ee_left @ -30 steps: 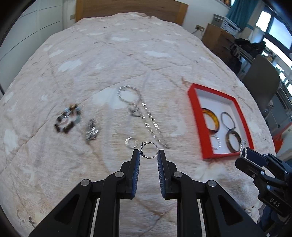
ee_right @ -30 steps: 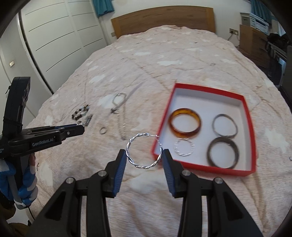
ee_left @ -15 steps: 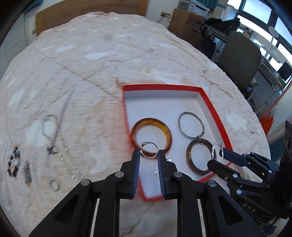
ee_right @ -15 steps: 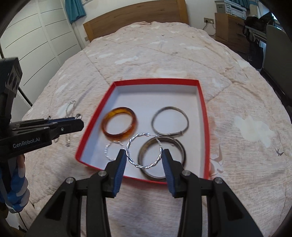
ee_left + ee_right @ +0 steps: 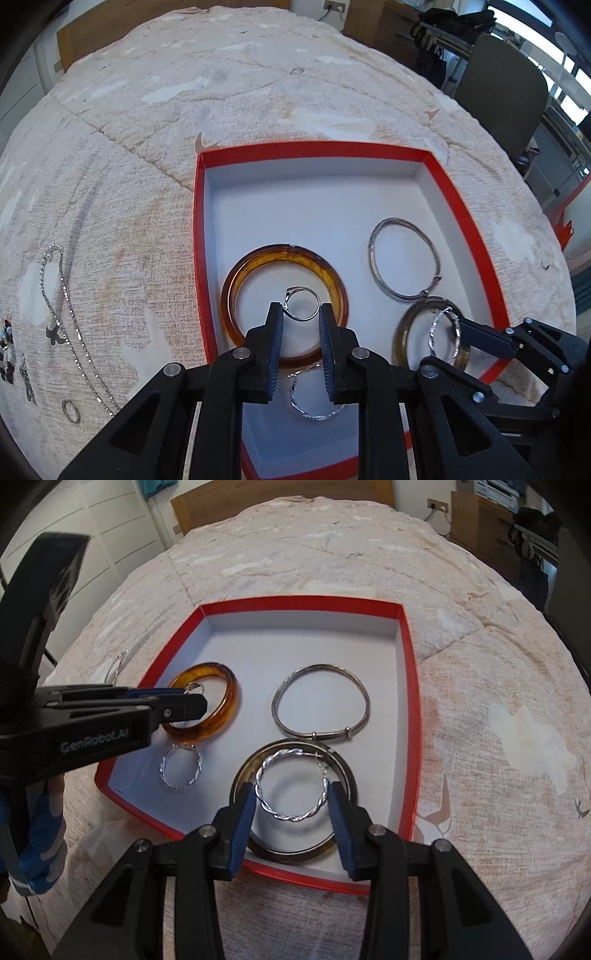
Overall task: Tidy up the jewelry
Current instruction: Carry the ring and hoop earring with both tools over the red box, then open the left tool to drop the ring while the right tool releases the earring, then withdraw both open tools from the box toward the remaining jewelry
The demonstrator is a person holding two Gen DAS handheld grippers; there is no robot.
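A red box [image 5: 476,243] [image 5: 412,686] with a white floor lies on the bedspread. In it lie an amber bangle [image 5: 334,280] [image 5: 229,694], a thin metal bangle [image 5: 373,258] [image 5: 321,701], a dark bangle [image 5: 402,332] [image 5: 347,775] and a twisted silver hoop [image 5: 317,415] [image 5: 181,768]. My left gripper [image 5: 301,317] [image 5: 201,698] is shut on a small silver ring [image 5: 303,302], held above the amber bangle. My right gripper [image 5: 291,803] [image 5: 448,339] is shut on a second twisted silver hoop [image 5: 291,786] [image 5: 445,332], over the dark bangle.
On the bedspread left of the box lie a silver chain necklace [image 5: 61,291], a small ring [image 5: 70,410] and dark beaded pieces [image 5: 7,354]. A person's blue-gloved hand [image 5: 40,853] holds the left tool. An office chair [image 5: 502,92] and a wooden headboard [image 5: 280,491] stand beyond the bed.
Both grippers have moved from beside the box to above its inside and come lower, each keeping its piece. The left carried the ring rightward from the necklace area.
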